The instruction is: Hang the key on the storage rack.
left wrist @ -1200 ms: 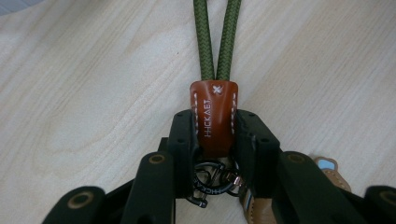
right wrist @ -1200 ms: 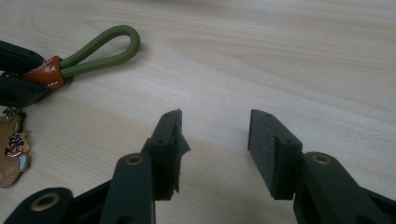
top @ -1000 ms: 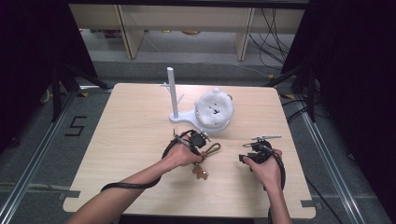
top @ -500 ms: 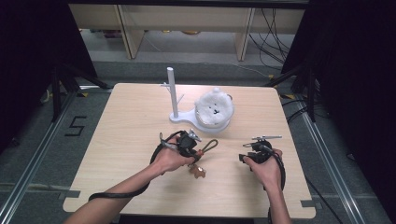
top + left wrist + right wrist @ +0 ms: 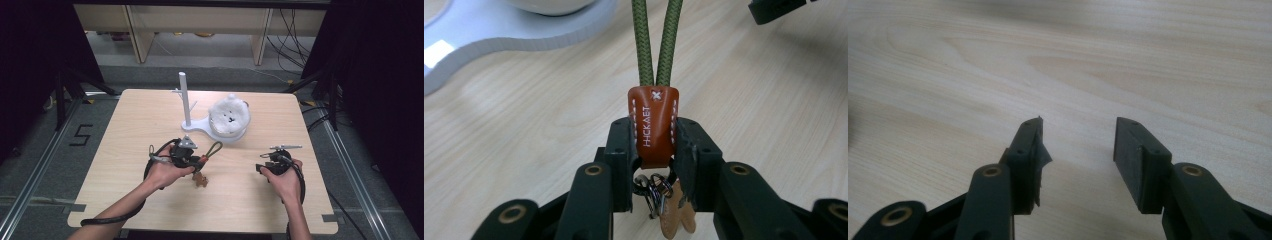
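Fingers [image 5: 621,145] on keychain [image 5: 652,127] (level)

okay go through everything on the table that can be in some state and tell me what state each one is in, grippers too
Left gripper: shut on the keychain's leather tab.
Keychain: held off the table, green cord loop pointing forward, rings and brown charm hanging below.
Right gripper: open, nothing between the jaws, low over the table.
White stand: upright, pegs bare.
Plush toy: resting on the stand's base.
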### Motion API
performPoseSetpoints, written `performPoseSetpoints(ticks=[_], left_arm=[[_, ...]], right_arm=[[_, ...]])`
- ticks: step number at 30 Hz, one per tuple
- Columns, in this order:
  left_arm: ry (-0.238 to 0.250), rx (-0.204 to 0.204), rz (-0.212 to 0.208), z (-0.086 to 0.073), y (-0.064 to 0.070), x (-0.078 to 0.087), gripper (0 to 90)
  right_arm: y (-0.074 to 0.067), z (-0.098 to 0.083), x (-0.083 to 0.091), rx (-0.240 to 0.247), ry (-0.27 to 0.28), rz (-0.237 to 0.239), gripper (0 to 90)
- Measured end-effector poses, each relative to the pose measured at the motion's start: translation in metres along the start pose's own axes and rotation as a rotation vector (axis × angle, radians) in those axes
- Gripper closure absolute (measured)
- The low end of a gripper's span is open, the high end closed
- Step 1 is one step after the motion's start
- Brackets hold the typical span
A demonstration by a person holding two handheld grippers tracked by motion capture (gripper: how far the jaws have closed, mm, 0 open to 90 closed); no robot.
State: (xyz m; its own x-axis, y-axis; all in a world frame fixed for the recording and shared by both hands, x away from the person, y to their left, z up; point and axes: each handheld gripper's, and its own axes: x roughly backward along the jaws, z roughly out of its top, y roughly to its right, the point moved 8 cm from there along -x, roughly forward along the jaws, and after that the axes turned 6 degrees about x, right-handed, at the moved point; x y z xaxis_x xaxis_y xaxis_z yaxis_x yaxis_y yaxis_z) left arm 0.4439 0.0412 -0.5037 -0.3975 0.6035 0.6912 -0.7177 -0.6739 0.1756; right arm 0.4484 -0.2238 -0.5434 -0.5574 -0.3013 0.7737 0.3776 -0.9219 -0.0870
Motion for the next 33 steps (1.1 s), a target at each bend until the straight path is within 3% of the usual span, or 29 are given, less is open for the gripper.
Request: performPoseSetpoints(ticks=[1, 3, 8, 9, 16, 18, 19, 26, 28, 29, 31, 33], left_arm=[[0.011, 0.004, 0.001, 0.0, -0.002, 0.003, 69.1], [0.031, 0.011, 0.013, 0.001, -0.006, 0.009, 69.1], [0.071, 0.012, 0.029, 0.004, -0.012, 0.02, 69.1], [0.085, 0.013, 0.033, 0.004, -0.015, 0.025, 69.1], [0.124, 0.021, 0.054, 0.003, -0.025, 0.04, 69.1], [0.139, 0.026, 0.058, 0.003, -0.028, 0.044, 69.1], [0.157, 0.036, 0.065, 0.003, -0.031, 0.049, 69.1], [0.206, 0.065, 0.079, 0.0, -0.04, 0.06, 69.1], [0.195, 0.054, 0.084, -0.001, -0.042, 0.062, 69.1], [0.226, 0.079, 0.095, -0.001, -0.044, 0.065, 69.1], [0.23, 0.083, 0.089, -0.003, -0.046, 0.068, 69.1], [0.255, 0.092, 0.102, -0.004, -0.048, 0.071, 69.1]], right_arm=[[-0.001, -0.002, 0.004, -0.001, -0.038, 0.004, 55.9], [-0.003, -0.002, 0.005, -0.007, -0.048, 0.026, 55.9], [-0.003, 0.001, 0.003, 0.008, -0.016, 0.027, 55.8], [0.0, 0.0, 0.003, 0.026, -0.018, 0.009, 55.6], [-0.002, 0.001, 0.003, 0.015, -0.01, 0.005, 55.4], [-0.006, 0.002, 0.005, -0.009, -0.008, 0.027, 55.3], [-0.004, 0.002, 0.004, 0.011, -0.001, 0.022, 55.3], [-0.003, 0.003, 0.004, 0.021, 0.012, 0.016, 54.8], [-0.003, 0.003, 0.004, 0.02, 0.014, 0.014, 54.7], [-0.001, 0.002, 0.005, 0.025, 0.003, -0.005, 54.7], [-0.006, 0.003, 0.006, -0.025, 0.008, 0.019, 54.6], [-0.005, 0.004, 0.006, -0.021, 0.019, 0.016, 54.5]])
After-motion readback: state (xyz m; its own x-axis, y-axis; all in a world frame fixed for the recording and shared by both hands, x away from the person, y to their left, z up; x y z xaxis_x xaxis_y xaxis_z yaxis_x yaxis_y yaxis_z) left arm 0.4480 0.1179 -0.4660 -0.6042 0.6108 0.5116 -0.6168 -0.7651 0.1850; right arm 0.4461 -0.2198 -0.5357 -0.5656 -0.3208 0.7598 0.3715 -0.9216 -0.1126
